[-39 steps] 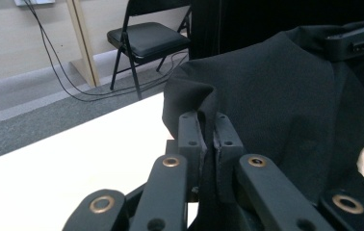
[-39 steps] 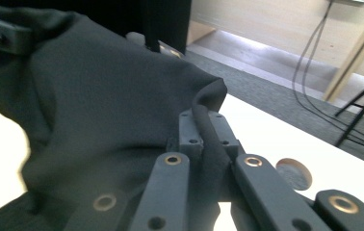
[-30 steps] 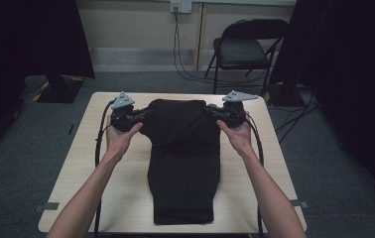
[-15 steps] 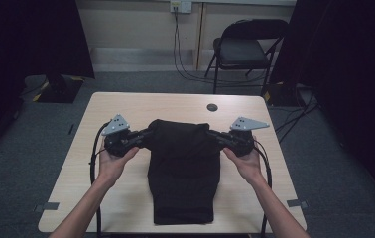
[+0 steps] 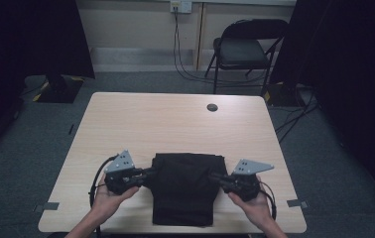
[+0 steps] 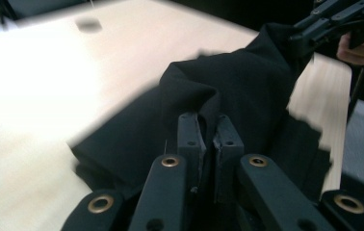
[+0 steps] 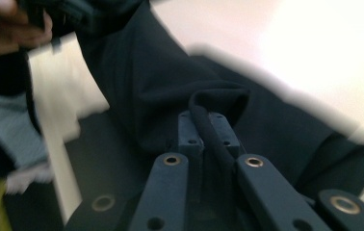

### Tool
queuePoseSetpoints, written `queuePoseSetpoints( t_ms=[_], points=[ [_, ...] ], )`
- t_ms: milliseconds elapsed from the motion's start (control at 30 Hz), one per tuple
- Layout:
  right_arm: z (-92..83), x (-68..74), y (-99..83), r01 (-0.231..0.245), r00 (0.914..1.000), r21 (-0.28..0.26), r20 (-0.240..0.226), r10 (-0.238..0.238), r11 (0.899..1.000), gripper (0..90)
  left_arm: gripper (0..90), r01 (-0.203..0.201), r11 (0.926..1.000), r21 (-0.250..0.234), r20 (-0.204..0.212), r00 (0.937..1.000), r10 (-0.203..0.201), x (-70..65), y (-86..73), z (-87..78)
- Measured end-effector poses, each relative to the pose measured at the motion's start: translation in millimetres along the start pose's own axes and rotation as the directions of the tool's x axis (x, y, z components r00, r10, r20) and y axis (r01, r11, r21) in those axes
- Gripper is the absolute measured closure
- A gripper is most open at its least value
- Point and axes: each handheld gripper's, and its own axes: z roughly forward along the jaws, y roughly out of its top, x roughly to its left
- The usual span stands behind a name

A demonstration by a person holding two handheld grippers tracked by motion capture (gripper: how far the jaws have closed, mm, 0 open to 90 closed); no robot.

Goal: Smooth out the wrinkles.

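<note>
A black garment (image 5: 185,191) lies folded on the near half of the wooden table (image 5: 175,124). My left gripper (image 5: 152,172) is shut on the garment's upper left corner, and my right gripper (image 5: 213,175) is shut on its upper right corner. In the left gripper view the two jaws pinch a fold of the black garment (image 6: 238,86) at my left gripper (image 6: 208,126), with the other gripper (image 6: 334,17) at the top right. The right gripper view shows my right gripper (image 7: 208,122) clamped on a rolled hem of the garment (image 7: 141,72), which hangs between both grippers, slightly lifted.
A small dark round grommet (image 5: 212,107) sits near the table's far edge. A black folding chair (image 5: 245,49) stands behind the table by the wall, with cables on the floor. Dark curtains flank both sides. Tape marks (image 5: 50,206) lie by the near corners.
Both grippers have pulled the garment's far edge toward the near side of the table and lower, folding it over the near half. The far half of the table is now bare.
</note>
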Motion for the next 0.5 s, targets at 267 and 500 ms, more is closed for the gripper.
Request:
queuePoseSetpoints(
  t_ms=[267,500],
  points=[
    [40.4,-4.3,-42.7,0.025,0.9991,0.211,0.028,-0.031,0.977,86.6,85.2,-0.031,0.9689,0.246,-0.003,0.9995,0.032,2.3,-26.1,52.7],
    [74.5,-34.7,-29.7,0.051,0.9881,0.196,0.133,-0.078,0.979,87.1,85.4,0.006,0.9668,0.256,-0.133,0.9907,0.029,37.1,-13.9,79.9]
  ],
)
